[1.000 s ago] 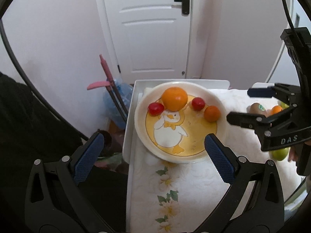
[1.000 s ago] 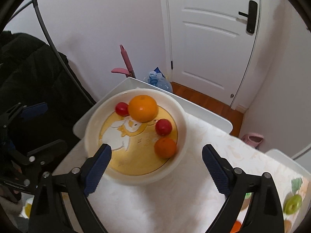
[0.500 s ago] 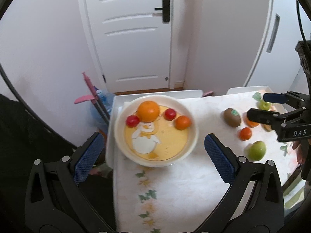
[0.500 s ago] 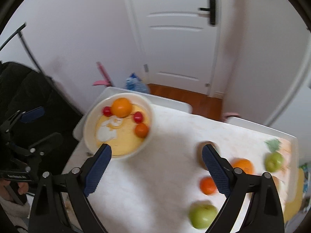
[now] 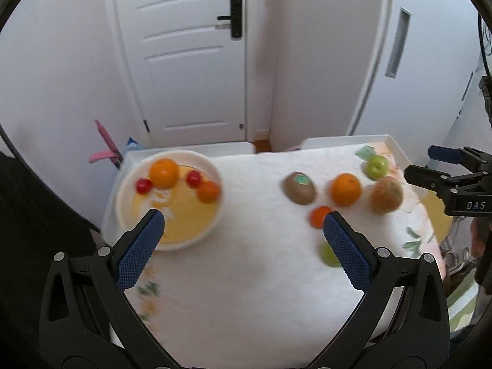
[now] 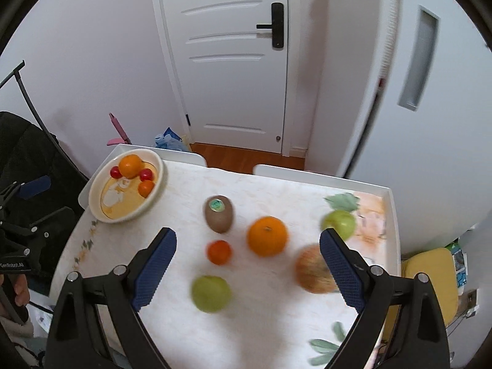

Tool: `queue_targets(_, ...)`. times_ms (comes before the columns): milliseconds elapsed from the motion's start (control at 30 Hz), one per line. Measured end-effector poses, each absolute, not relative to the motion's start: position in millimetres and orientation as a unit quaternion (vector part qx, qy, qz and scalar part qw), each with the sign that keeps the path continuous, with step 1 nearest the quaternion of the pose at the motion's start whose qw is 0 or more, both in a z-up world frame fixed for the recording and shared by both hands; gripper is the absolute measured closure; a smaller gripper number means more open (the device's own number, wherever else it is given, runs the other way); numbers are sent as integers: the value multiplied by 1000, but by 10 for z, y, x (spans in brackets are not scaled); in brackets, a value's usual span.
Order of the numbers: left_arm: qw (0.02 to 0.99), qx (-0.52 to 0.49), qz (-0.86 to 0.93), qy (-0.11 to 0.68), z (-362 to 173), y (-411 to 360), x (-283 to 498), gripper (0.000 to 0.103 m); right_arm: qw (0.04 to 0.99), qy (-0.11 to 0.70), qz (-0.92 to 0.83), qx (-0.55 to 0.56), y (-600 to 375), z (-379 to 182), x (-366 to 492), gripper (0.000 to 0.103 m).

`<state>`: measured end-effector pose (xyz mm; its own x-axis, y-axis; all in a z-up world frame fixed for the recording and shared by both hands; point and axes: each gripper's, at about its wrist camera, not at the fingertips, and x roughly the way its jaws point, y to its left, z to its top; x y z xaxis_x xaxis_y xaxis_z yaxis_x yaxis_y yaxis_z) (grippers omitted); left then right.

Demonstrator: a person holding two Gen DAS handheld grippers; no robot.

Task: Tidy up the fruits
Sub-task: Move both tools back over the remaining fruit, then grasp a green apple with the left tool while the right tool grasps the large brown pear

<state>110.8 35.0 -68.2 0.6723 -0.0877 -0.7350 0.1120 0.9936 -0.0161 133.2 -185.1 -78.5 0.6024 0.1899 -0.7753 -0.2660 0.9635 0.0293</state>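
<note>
Two pairs of fingers hang over the worktop (image 6: 190, 332), both spread wide and holding nothing: the left gripper (image 5: 243, 233) and the right gripper (image 6: 247, 247), each with blue, grid-textured pads on black frames. Between the right fingers lie the loose fruits on a white cloth: a small tangerine (image 6: 219, 252), a large orange (image 6: 267, 236), a green apple (image 6: 211, 289) nearest the camera, and a fuzzy brown kiwi (image 6: 219, 214) with a green sticker whose print is too small to read. A mottled reddish-yellow apple (image 6: 312, 272) sits partly behind the right pad, and a second green apple (image 6: 338, 223) lies near the cloth's printed leaf corner. Well apart to the left stands the round cream bowl (image 6: 153, 196), yellow inside with a white figure, holding an orange, a small tangerine and two red cherry tomatoes. From the left wrist view, the other gripper's body reads "DAS". Beyond the worktop are a white panelled door (image 6: 233, 61) with a black handle, and a wooden floor. A yellow cushion (image 6: 430, 264) sits off the right edge.
</note>
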Motion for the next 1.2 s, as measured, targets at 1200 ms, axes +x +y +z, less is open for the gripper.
queue_targets(1200, 886, -40, -5, 461, -2187, -1050, 1206, 22, 857, 464, 219, -50, -2884, -2016, 1561, 10)
